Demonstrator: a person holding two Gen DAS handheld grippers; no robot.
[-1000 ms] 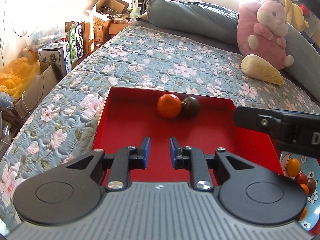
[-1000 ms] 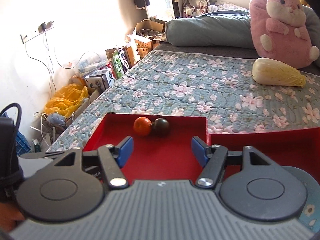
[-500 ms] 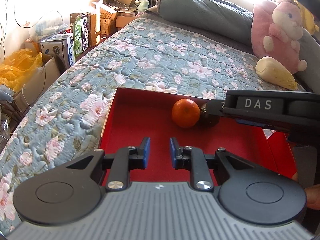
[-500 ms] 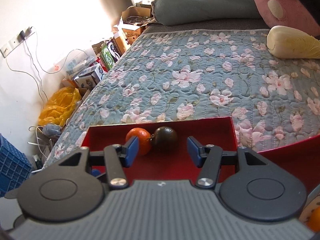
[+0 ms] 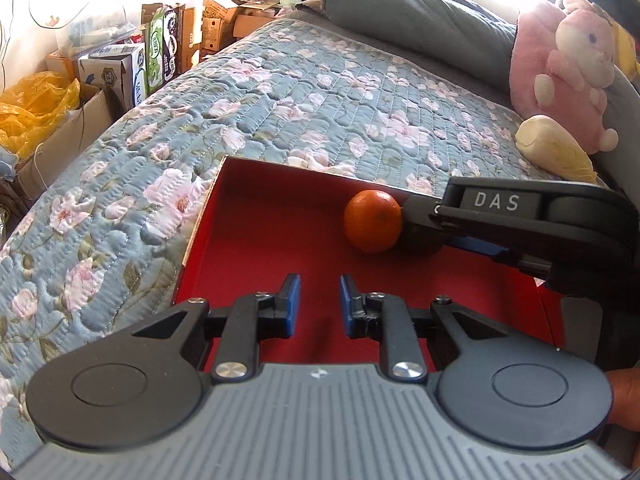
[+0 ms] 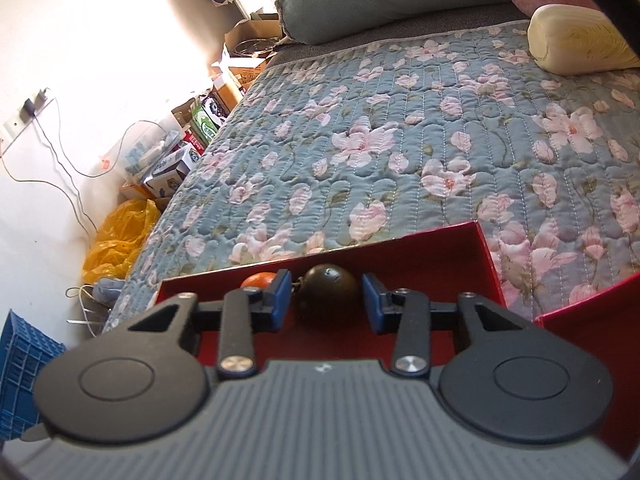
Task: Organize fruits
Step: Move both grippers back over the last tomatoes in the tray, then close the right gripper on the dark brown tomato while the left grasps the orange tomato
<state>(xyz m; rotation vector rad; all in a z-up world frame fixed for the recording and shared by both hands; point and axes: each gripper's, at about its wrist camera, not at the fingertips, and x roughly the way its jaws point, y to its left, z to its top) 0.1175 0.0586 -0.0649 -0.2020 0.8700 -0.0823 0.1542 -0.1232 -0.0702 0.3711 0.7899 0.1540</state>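
dark round fruit (image 6: 329,294) sits between our just-closing right gripper (image 6: 326,298) pads, small gaps remaining; left gripper (image 5: 316,304) shut, empty; next we clamp and lift.

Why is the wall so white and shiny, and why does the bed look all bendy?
Right wrist view: sunlight washes the wall out to blank white, and the fisheye lens curves the bed cover. Left wrist view: glare whitens the top left corner over the boxes, the pink plush toy glows pale, while the orange in the red tray stays sharp.
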